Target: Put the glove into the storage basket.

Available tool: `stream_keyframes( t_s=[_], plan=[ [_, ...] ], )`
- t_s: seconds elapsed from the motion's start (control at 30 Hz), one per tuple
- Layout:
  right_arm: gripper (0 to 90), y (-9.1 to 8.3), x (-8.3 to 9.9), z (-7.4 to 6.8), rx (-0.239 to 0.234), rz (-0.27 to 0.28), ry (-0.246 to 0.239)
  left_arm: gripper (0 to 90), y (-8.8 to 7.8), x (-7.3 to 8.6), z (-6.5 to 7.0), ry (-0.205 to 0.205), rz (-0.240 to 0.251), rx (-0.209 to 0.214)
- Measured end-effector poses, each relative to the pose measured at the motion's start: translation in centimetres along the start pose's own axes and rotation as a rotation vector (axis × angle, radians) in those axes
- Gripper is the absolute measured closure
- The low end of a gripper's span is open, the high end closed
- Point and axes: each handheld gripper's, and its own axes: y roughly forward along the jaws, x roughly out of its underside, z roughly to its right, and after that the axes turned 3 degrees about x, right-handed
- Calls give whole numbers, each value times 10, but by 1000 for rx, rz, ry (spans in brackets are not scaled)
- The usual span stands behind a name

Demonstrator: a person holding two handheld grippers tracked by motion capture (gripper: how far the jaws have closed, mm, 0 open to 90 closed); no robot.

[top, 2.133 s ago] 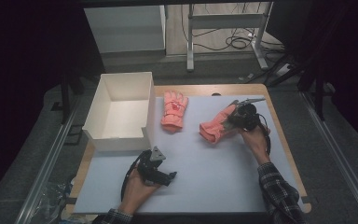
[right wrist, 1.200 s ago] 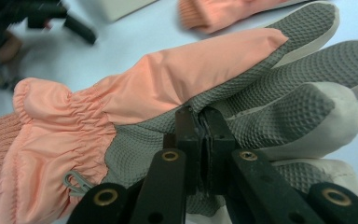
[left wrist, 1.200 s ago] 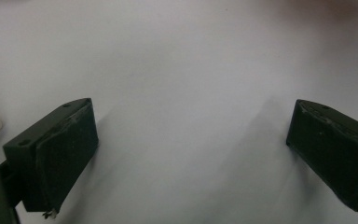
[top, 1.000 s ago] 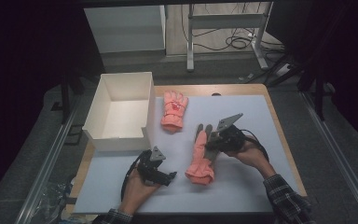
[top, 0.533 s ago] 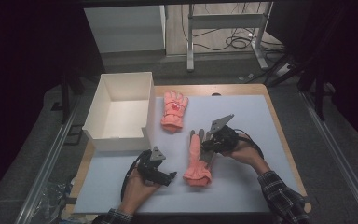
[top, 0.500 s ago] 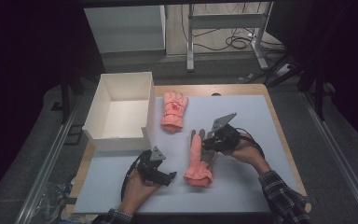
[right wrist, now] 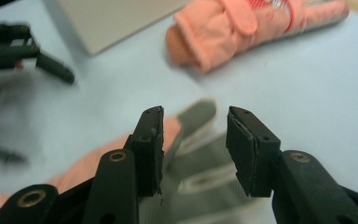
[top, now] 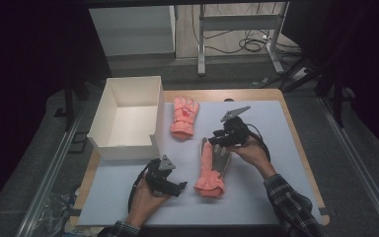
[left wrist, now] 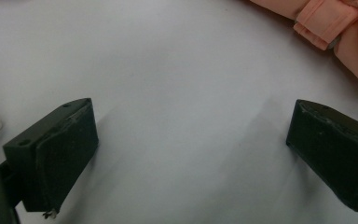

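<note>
Two pink knit gloves on the pale blue table mat (top: 276,197): far glove (top: 184,117) beside the white open box (top: 128,118), near glove (top: 213,168) now mid-mat, probably released. Right gripper (right wrist: 193,144) jaws have just opened above its fingers, nothing pinched. Left gripper (left wrist: 191,149) gapes empty.

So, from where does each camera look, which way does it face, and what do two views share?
High view: sits above the person's side, faces forward and down on the table; both forearms, left gripper, right gripper.
Left gripper view: rides the left gripper, faces the table past wide-open jaws.
Right gripper view: rides the right gripper, looks down at the near glove; its jaws have just been opening, clear of it.
Shared: the far glove lies in the high and right gripper views.
</note>
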Motion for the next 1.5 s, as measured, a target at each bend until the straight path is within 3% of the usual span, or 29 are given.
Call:
stream_keyframes(
  t_s=[0.13,0.2,0.3,0.53,0.67,0.8,0.83,1.2,1.5],
  plan=[
    [564,9,-12,-2,46,32,-37,19,0,0,0,0,1,0],
    [561,12,-15,-2,49,40,-40,19,0,0,0,0,1,0],
    [538,24,-26,1,88,49,-30,19,0,0,0,0,0,0],
    [497,51,-47,7,88,37,-19,19,0,0,0,-1,-1,0],
    [477,62,-56,10,77,38,8,19,0,0,0,-1,-1,0],
    [462,76,-66,15,101,36,33,19,0,0,0,-4,2,1],
    [463,83,-70,19,126,40,53,19,0,0,0,-4,2,1],
    [462,116,-85,40,153,54,148,19,0,0,0,-3,1,1],
    [469,143,-89,48,198,-17,162,19,0,0,0,-3,1,1]
  ],
)
